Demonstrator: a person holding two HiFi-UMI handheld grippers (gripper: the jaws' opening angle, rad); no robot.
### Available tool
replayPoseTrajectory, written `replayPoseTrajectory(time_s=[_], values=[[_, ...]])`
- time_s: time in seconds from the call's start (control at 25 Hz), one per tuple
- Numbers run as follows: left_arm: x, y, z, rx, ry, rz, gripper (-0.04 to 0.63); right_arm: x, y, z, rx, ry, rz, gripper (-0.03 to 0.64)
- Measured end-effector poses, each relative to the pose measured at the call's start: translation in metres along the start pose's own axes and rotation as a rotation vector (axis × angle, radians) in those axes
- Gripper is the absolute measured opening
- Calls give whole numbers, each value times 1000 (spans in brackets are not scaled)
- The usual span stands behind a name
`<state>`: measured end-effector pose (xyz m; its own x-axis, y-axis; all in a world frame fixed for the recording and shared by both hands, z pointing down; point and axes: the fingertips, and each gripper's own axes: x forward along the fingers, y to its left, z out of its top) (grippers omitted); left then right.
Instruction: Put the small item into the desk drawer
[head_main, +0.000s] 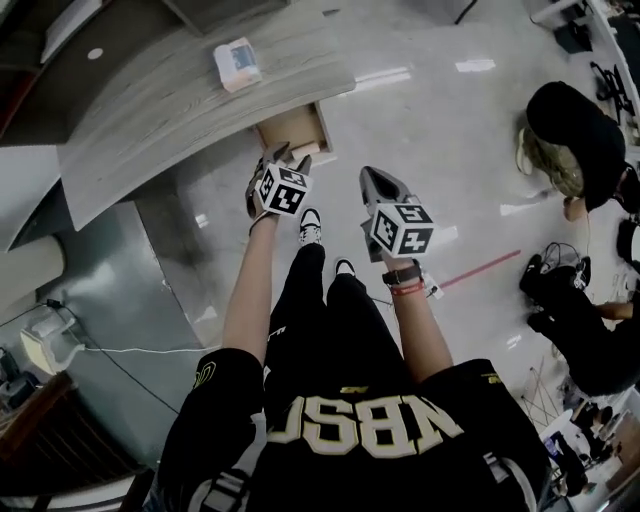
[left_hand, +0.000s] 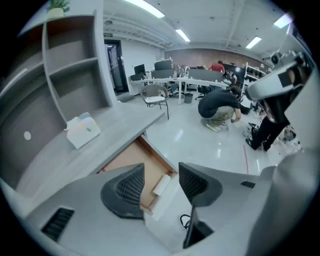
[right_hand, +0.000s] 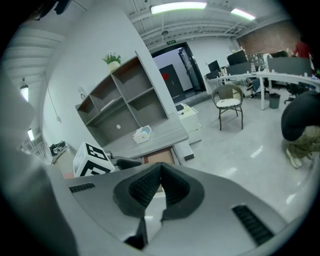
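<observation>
Wide apart, the jaws of the left gripper (left_hand: 161, 170) hold nothing. Seen through the gap between them, the small item (left_hand: 161, 185), a short white roll, lies inside the open desk drawer (left_hand: 127, 159), against its front edge, and neither pad touches it. The right gripper (right_hand: 160, 186) has its jaws pressed together on nothing and hangs beside the left one, over the shiny floor (head_main: 440, 130). Further out, the grey desk (left_hand: 107, 140) carries a tissue box (left_hand: 82, 131). The placing step looks done, as the item already rests in the drawer. The next move probably calls for lifting the left gripper straight clear without nudging the roll. Then, if wanted, the drawer front could be pushed shut.
</observation>
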<state>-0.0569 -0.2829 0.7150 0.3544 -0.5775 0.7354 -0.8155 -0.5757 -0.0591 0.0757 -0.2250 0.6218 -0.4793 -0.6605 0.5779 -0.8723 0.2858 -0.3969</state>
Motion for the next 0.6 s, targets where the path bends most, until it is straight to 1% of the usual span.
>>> replayPoseTrajectory(time_s=[0.12, 0.28, 0.32, 0.44, 0.48, 0.6], values=[[-38, 2, 14, -52, -56, 36, 232, -19, 11, 14, -20, -39, 8, 8], [-82, 10, 40, -101, -148, 89, 229, -37, 21, 39, -52, -106, 27, 8], [-95, 9, 47, -115, -172, 101, 225, -43, 23, 43, -71, -117, 27, 8], [-142, 4, 63, -163, -241, 139, 215, -60, 31, 50, -198, -113, 13, 8], [-157, 3, 68, -177, -266, 151, 212, -66, 35, 54, -219, -119, 17, 8], [-195, -2, 85, -218, -346, 172, 190, -77, 43, 66, -172, -161, 75, 8]])
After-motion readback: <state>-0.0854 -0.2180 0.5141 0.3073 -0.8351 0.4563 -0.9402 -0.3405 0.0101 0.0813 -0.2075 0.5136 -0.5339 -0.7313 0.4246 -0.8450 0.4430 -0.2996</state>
